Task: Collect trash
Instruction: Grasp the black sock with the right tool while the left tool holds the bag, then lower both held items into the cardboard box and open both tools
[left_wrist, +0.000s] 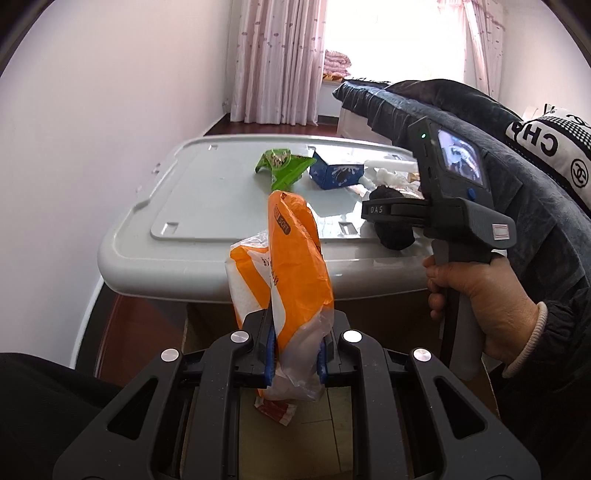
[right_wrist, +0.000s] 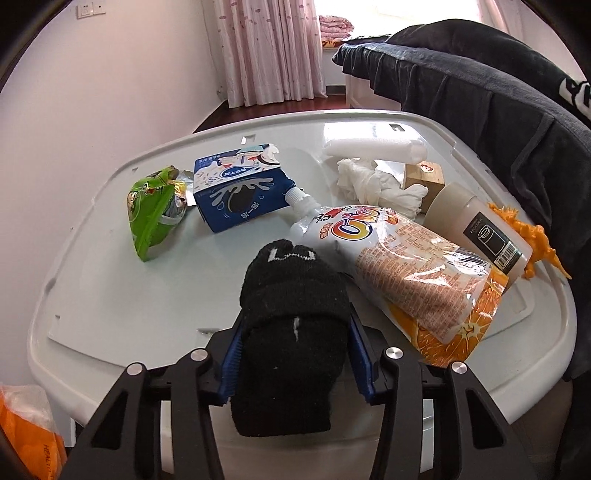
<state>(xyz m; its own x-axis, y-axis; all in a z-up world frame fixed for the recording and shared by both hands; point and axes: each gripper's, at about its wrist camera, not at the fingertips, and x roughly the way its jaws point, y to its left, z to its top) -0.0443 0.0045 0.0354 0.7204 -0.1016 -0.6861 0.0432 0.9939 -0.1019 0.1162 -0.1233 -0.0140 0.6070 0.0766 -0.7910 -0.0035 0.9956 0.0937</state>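
Observation:
My left gripper (left_wrist: 297, 350) is shut on an orange-and-white plastic wrapper (left_wrist: 295, 273), which it holds upright in front of the white bin lid (left_wrist: 207, 206). My right gripper (right_wrist: 297, 325) has its blue pads pressed on both sides of a black knitted sock (right_wrist: 291, 295) at the lid's near edge. In the left wrist view the right gripper (left_wrist: 384, 218) and the sock (left_wrist: 393, 236) are at the right, held by a hand (left_wrist: 480, 295). On the lid lie a green snack bag (right_wrist: 151, 218), a blue carton (right_wrist: 236, 192), an orange juice pouch (right_wrist: 413, 280) and a crumpled tissue (right_wrist: 373, 181).
A white roll (right_wrist: 373, 147), a wooden block (right_wrist: 423, 175), a beige bottle (right_wrist: 476, 229) and an orange toy dinosaur (right_wrist: 532, 236) sit at the lid's right. Dark clothing (right_wrist: 480, 92) hangs along the right. Below the left gripper a red-and-white wrapper (left_wrist: 275, 410) lies in a cardboard box.

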